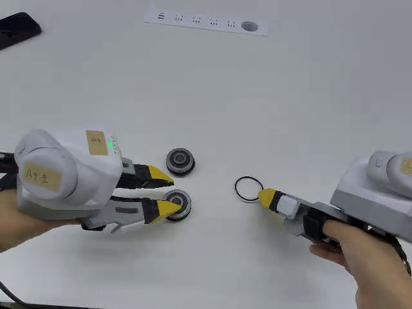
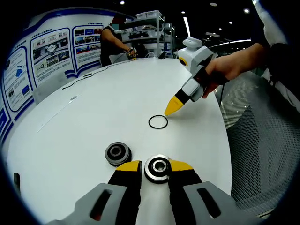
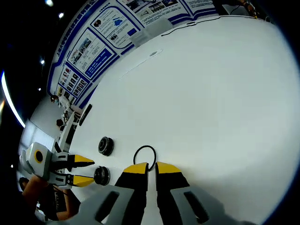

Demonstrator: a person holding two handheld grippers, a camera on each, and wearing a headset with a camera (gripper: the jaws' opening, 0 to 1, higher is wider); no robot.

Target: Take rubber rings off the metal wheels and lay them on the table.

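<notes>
Two metal wheels lie on the white table (image 1: 270, 96). The far wheel (image 1: 180, 161) (image 2: 117, 153) has a dark rubber rim. The near wheel (image 1: 177, 205) (image 2: 158, 168) shows a bare silver rim and sits at the yellow tips of my left gripper (image 1: 165, 190) (image 2: 157, 165), whose jaws stand open to either side of it. A loose black rubber ring (image 1: 248, 188) (image 2: 158, 122) (image 3: 144, 154) lies flat on the table to the right. My right gripper (image 1: 265, 195) (image 3: 151, 168) is shut and holds nothing, with its tip at the ring's near edge.
A white power strip (image 1: 206, 20) lies along the table's far edge and a black phone (image 1: 16, 29) at the far left corner. In the left gripper view a person (image 2: 112, 42) stands beyond the table near shelving. Bare tabletop stretches behind the wheels.
</notes>
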